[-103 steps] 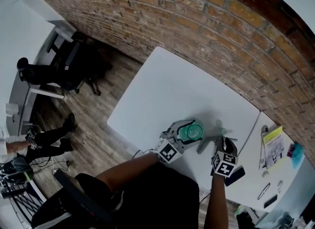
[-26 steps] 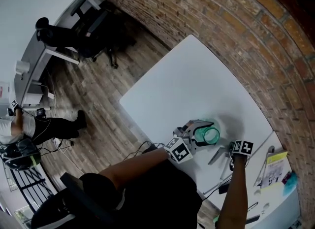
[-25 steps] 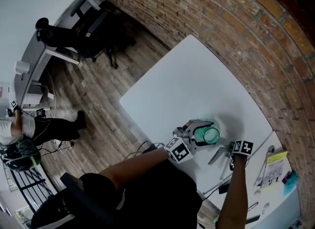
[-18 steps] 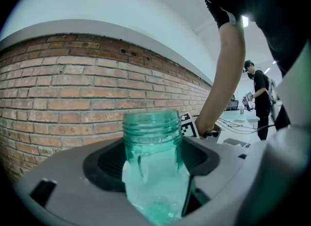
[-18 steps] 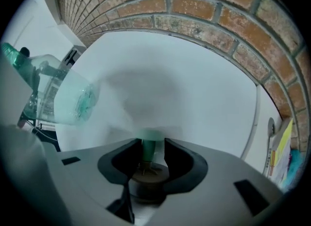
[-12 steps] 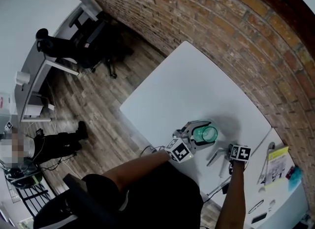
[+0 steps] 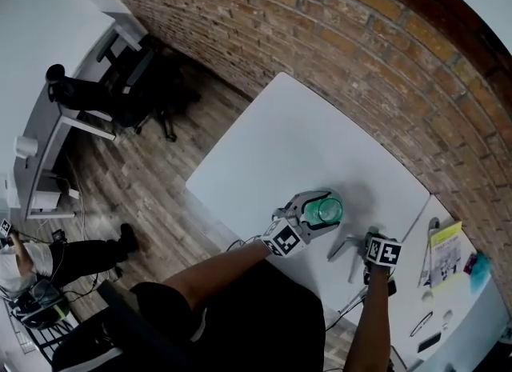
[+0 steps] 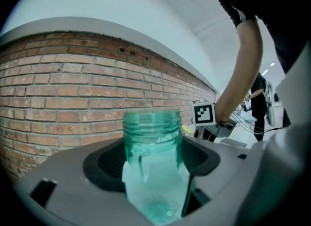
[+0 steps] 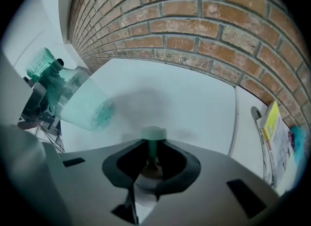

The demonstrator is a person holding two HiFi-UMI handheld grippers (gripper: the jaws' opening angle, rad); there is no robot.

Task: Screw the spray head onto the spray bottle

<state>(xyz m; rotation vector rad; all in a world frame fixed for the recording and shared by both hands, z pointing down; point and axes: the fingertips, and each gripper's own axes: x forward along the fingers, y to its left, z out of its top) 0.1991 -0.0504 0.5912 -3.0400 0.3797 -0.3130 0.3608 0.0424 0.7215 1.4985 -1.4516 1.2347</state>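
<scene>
A clear green spray bottle (image 7: 325, 209) with an open threaded neck (image 8: 152, 125) sits tilted between the jaws of my left gripper (image 7: 306, 212), just above the white table (image 7: 280, 146). The pads press its body (image 8: 154, 186). To its right, my right gripper (image 7: 366, 247) points steeply down. Its jaws have just been closing and now grip the spray head (image 9: 153, 133), a green stem with a pale cap. In the head view the grey spray head (image 7: 346, 245) and its thin tube hang by that gripper. From the right gripper view the bottle (image 9: 68, 98) lies to the left.
A brick wall (image 7: 360, 50) runs behind the table. A second white surface on the right holds a yellow booklet (image 7: 444, 244), a metal tool (image 7: 433, 226) and small items. Wooden floor, an office chair (image 7: 128, 82) and a seated person (image 7: 48, 254) lie beyond the table's left edge.
My right gripper has closed on the spray head and risen a little from the table. The left gripper and the bottle have stayed where they were.
</scene>
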